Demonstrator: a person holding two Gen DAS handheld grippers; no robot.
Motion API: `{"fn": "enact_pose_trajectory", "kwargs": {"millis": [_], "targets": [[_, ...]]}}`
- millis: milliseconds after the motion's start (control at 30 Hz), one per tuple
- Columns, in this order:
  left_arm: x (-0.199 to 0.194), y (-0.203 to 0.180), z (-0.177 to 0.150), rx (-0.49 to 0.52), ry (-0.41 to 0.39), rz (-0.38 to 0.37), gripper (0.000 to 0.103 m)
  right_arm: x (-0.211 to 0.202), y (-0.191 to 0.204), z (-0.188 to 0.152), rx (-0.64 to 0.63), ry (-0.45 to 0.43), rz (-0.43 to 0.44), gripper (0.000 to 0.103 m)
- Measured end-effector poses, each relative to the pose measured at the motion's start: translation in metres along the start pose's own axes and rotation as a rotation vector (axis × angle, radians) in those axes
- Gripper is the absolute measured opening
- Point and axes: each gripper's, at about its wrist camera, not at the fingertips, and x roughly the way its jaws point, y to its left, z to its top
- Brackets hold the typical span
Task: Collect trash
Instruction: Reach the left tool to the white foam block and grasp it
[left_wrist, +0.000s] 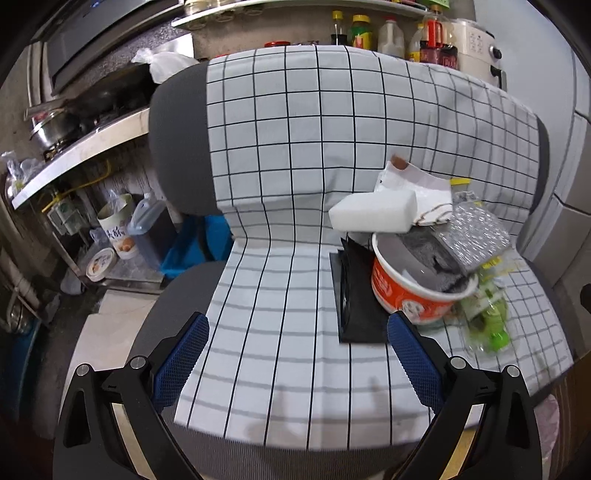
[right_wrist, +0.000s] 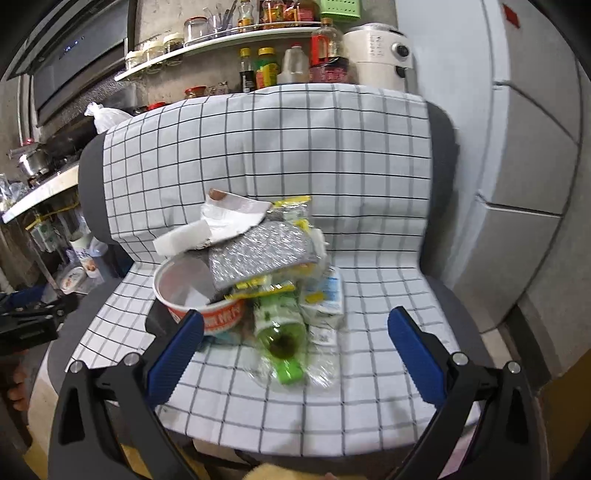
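A pile of trash lies on a chair seat draped with a white checked cloth (left_wrist: 280, 295). An orange-and-white noodle bowl (left_wrist: 413, 284) (right_wrist: 199, 295) holds a silver bubble pouch (left_wrist: 469, 236) (right_wrist: 258, 254) and a white foam block (left_wrist: 373, 212) (right_wrist: 183, 236). A crushed green plastic bottle (right_wrist: 280, 332) (left_wrist: 487, 321) lies beside it, a black flat packet (left_wrist: 356, 295) under it. My left gripper (left_wrist: 299, 325) is open, low over the seat, left of the bowl. My right gripper (right_wrist: 295, 321) is open, its fingers straddling the bottle from the near side.
The chair backrest (right_wrist: 258, 147) rises behind the pile. A kitchen counter with pots (left_wrist: 55, 129) and floor clutter (left_wrist: 110, 236) is to the left. Bottles and a white appliance (right_wrist: 373, 55) stand on a shelf behind. A grey cabinet (right_wrist: 517, 184) is on the right.
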Motion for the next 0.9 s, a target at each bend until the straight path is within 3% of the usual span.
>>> {"fn": "enact_pose_trajectory", "kwargs": {"millis": [67, 333, 567, 633, 700, 800, 833, 867, 900], "targets": [[0.011, -0.008, 0.008, 0.019, 0.002, -0.004, 0.095, 0.009, 0.001, 0.004, -0.008, -0.006, -0.009, 0.097], [0.058, -0.047, 0.045, 0.024, -0.001, -0.154, 0.092, 0.035, -0.005, 0.011, -0.037, -0.043, -0.047, 0.097], [0.080, -0.081, 0.062, 0.061, -0.035, -0.211, 0.087, 0.057, -0.020, 0.014, -0.035, -0.037, -0.047, 0.097], [0.088, -0.087, 0.066, 0.055, -0.035, -0.207, 0.071, 0.062, -0.024, 0.014, -0.033, -0.034, -0.043, 0.097], [0.098, -0.090, 0.070, 0.041, -0.028, -0.211, 0.068, 0.066, -0.028, 0.013, -0.031, -0.031, -0.040, 0.097], [0.113, -0.094, 0.072, 0.042, -0.006, -0.216, 0.052, 0.071, -0.032, 0.012, -0.032, -0.023, -0.043, 0.097], [0.117, -0.096, 0.071, 0.045, 0.001, -0.213, 0.039, 0.072, -0.033, 0.011, -0.031, -0.020, -0.042, 0.097], [0.119, -0.096, 0.071, 0.045, 0.004, -0.209, 0.020, 0.073, -0.034, 0.011, -0.030, -0.017, -0.041, 0.097], [0.119, -0.096, 0.070, 0.042, 0.003, -0.224, 0.015, 0.073, -0.035, 0.010, -0.030, -0.015, -0.041, 0.097]]}}
